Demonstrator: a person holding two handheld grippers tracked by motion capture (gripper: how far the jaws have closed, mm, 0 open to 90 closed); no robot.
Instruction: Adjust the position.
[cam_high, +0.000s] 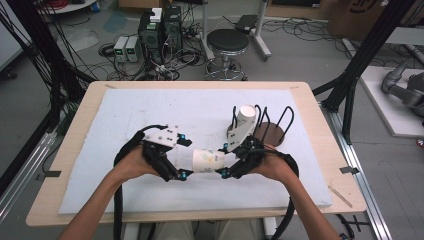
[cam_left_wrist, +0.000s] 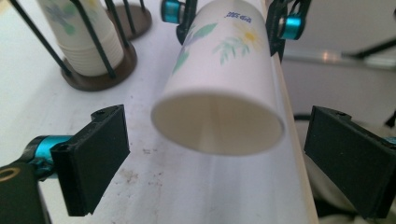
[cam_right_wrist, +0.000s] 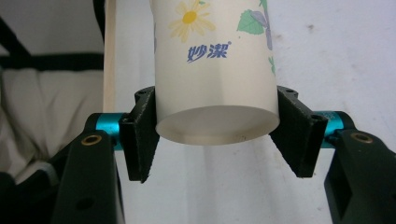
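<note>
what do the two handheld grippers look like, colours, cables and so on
Both are black frames with flat, rectangular black jaw pads on bright blue metal fittings. The left gripper carries a pale grey three-cornered plate on top; the right gripper shows brass-coloured bolt rings on its arms. A thick black cable loops back from each along the person's bare forearms; no sleeves show.

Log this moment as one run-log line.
right gripper: shut on paper cup | left gripper: open, clear of cup's open end | cup stack: in wire holder

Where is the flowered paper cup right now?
In the high view the paper cup lies sideways mid-table, clamped at its base by the right hand-held gripper, facing the open left hand-held gripper.
</note>
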